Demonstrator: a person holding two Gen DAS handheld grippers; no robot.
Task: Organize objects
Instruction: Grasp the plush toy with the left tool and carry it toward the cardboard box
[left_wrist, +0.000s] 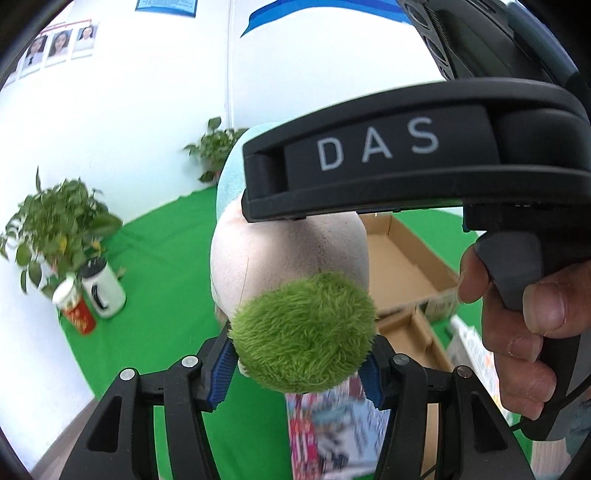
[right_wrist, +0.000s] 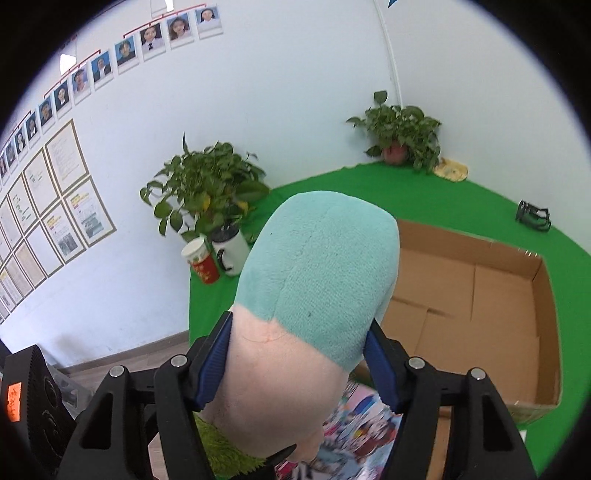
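Green tuft (left_wrist: 304, 332) of the plush toy (right_wrist: 310, 295) clenched in the left tool (left_wrist: 301, 363); right tool (right_wrist: 299, 362) grips its pink-and-teal body.
Toy's long axis points ahead, held aloft just left of the open cardboard box (right_wrist: 546, 295) on the green bench (right_wrist: 443, 192); right tool is nearer the box.

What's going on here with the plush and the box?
Both grippers are clamped on one plush toy, held above the green table. The left gripper pinches its fuzzy green end, the right gripper its pink and teal body. The open cardboard box sits just beyond, with nothing visible inside it.
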